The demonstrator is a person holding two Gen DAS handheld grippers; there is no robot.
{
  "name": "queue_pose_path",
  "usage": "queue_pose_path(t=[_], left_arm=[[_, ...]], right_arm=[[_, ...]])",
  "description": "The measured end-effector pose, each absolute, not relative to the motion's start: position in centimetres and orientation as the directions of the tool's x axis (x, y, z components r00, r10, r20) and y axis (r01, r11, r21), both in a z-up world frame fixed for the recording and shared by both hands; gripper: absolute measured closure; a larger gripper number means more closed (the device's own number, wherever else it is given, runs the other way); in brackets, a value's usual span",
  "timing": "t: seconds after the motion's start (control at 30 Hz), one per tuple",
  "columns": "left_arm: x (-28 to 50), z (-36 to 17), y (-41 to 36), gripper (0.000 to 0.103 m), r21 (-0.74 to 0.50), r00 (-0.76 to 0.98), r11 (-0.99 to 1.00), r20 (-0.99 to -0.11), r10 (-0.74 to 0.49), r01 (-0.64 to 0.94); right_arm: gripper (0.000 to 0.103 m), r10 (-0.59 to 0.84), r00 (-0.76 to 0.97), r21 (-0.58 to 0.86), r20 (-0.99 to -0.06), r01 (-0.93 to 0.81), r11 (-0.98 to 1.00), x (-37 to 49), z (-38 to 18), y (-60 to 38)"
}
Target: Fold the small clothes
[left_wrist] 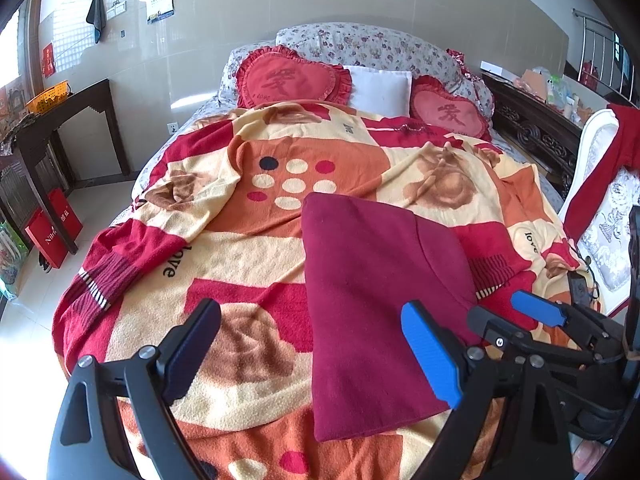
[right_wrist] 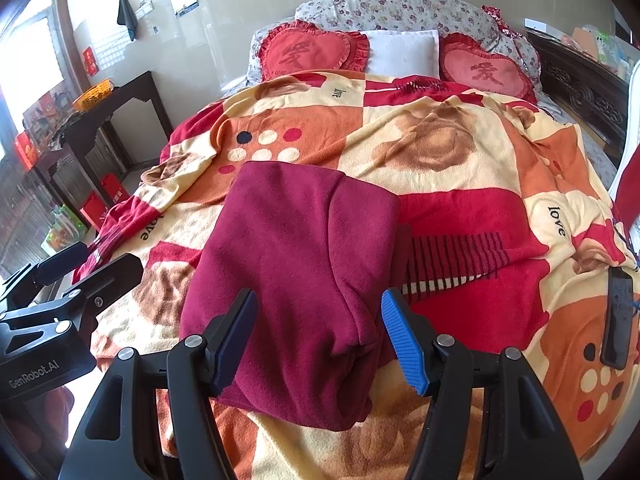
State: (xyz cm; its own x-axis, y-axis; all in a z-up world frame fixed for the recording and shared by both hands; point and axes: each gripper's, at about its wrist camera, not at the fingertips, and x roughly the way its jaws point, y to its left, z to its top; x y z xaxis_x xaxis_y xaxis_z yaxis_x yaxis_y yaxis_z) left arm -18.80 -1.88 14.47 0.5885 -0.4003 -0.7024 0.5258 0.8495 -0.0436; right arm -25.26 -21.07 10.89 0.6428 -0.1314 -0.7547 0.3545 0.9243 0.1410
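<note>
A folded maroon garment (right_wrist: 296, 280) lies flat on the patterned blanket (right_wrist: 460, 152), close to the bed's foot edge. The right gripper (right_wrist: 320, 336) stands wide open, its fingers either side of the garment's near end, holding nothing. The left gripper (left_wrist: 316, 356) is likewise wide open and empty, at the garment's left border. A phone (right_wrist: 618, 316) lies near the blanket's right edge.

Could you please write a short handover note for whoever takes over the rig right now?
Left gripper: open, empty, above the near left edge of the maroon garment.
Right gripper: open, empty, straddling the garment's near end without gripping it.
The garment lies on the patterned blanket, one side already folded over into a long strip.
A black phone lies on the blanket to the right.
Left: probably fold the strip end to end.
</note>
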Motion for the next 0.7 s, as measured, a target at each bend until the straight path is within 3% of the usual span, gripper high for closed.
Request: queue_pose_path(t=[0.7], left_arm=[[-18.95,14.50,-1.89,0.009,-0.037,0.611,0.833,-0.662,-0.434,0.551]], right_arm=[[0.058,-0.124,0.631,0.144,-0.765,0.356,0.923,-24.58,10.47,-21.56]])
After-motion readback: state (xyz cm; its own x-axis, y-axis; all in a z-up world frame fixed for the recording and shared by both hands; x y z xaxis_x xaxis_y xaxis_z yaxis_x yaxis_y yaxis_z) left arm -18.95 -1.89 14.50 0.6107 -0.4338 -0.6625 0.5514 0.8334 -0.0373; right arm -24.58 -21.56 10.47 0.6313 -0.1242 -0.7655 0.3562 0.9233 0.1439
